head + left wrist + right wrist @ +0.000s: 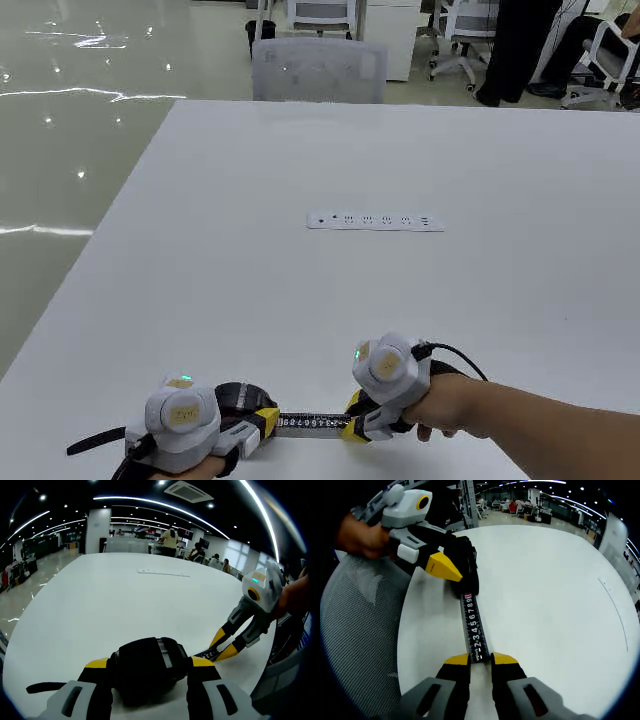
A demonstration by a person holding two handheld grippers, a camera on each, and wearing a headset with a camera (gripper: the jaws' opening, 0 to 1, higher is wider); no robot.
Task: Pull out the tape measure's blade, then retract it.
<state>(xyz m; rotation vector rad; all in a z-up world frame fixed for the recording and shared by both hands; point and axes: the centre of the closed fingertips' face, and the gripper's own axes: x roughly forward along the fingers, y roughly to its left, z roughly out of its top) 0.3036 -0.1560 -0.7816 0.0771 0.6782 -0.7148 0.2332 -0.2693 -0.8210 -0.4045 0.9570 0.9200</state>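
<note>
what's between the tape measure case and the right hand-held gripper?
The extended blade, numbered side up, spans from the tape measure case to the right hand-held gripper, over bare white table. Clearest in the right gripper view.

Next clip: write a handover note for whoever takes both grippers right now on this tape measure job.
Left gripper: shut on the tape measure case, low on the white table.
Right gripper: shut on the blade at its tip.
Done: a short length of blade is out between the grippers.
Left: pull further if needed, then retract it.
</note>
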